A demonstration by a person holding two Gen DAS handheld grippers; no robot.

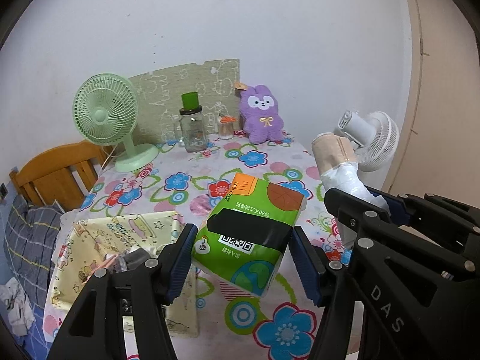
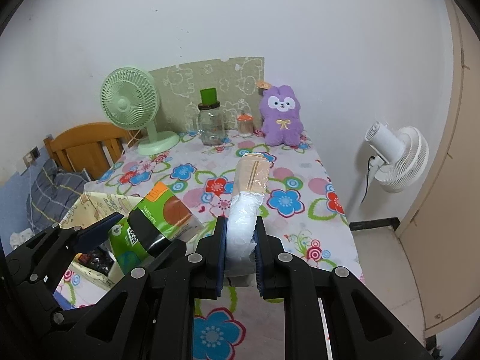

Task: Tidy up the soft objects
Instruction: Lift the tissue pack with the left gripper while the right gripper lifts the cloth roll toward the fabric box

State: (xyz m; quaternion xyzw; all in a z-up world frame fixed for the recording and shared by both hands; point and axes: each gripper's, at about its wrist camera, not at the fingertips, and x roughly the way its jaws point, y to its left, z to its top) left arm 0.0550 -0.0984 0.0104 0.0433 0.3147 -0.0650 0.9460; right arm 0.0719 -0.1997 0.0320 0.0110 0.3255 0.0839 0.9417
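The left gripper (image 1: 241, 258) jaws squeeze a green tissue pack (image 1: 249, 237), held up over the flowery counter (image 1: 186, 177). The right gripper (image 2: 240, 240) jaws pinch a plastic-wrapped roll (image 2: 249, 186) that sticks out past them

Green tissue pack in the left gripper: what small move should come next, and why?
Probably carry the green tissue pack left and lower it into the yellow fabric bin. The left gripper holds it clear of the table, and the bin sits open just beside it.
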